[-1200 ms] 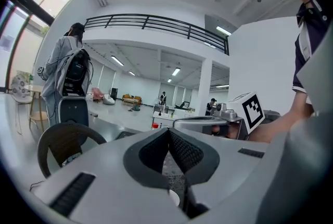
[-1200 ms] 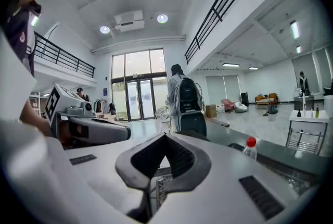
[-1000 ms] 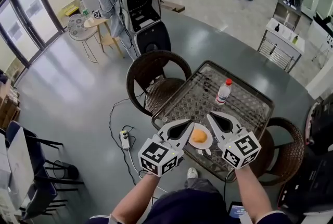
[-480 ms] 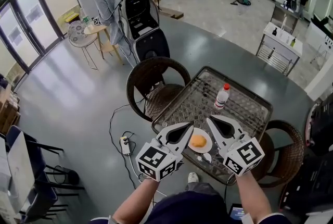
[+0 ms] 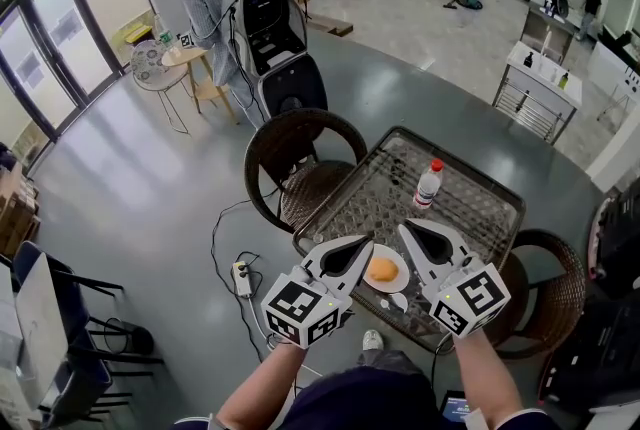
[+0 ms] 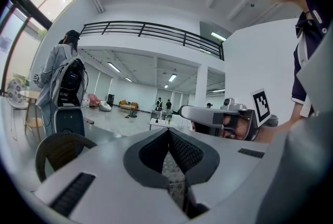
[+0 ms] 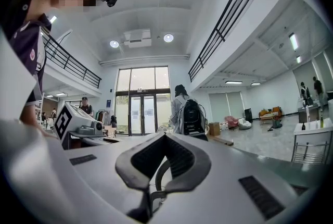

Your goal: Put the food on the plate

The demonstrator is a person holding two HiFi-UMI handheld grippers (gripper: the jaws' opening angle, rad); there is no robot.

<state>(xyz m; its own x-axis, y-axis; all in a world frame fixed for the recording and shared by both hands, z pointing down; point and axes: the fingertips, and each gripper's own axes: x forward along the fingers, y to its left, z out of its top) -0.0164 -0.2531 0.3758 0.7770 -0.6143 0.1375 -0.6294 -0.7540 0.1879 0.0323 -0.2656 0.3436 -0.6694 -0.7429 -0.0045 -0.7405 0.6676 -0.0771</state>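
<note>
An orange, round piece of food (image 5: 381, 267) lies on a small white plate (image 5: 397, 279) near the front edge of the glass-topped table (image 5: 470, 218). My left gripper (image 5: 364, 242) hangs just left of the plate, its jaws shut and empty; the left gripper view shows its pads (image 6: 179, 149) meeting at the tip of the left gripper (image 6: 168, 132). Just right of the plate my right gripper (image 5: 404, 227) is held the same way, shut on nothing, and the right gripper (image 7: 165, 135) looks across the room. Both are held above the table, apart from the food.
A plastic bottle with a red cap (image 5: 428, 181) stands mid-table. Wicker chairs sit at the table's left (image 5: 300, 153) and right (image 5: 550, 288). A power strip (image 5: 240, 272) and cable lie on the floor. A person with a backpack (image 5: 250, 8) stands further back.
Both grippers have drawn slightly back toward me and the view has shifted a little. The food stays on the plate and both pairs of jaws stay shut.
</note>
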